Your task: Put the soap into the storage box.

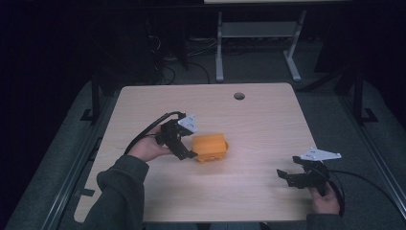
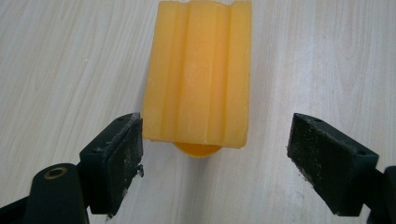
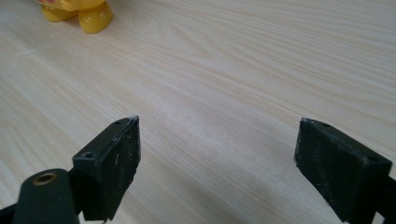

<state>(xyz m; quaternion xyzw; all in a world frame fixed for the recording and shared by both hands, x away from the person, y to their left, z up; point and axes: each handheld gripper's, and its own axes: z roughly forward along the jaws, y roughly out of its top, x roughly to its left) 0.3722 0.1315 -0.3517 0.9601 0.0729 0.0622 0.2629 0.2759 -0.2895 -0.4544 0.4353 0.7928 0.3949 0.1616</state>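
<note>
Orange plastic block (image 1: 209, 146) sits mid-table (image 1: 258, 124) in the high view, the left gripper (image 1: 187, 152) at its near-left end, the right gripper (image 1: 290, 178) idle well apart. Left gripper view: ribbed, glossy block (image 2: 198, 70) lies between spread jaws, apparently lined up for a grasp. Right gripper view: jaws apart over bare wood, yellow rounded feet (image 3: 95, 16) at the top edge.

You have an orange-yellow ribbed block (image 2: 198, 74) on the pale wood-grain table (image 1: 258, 124); both grippers' jaws are black, their top plates grey.
</note>
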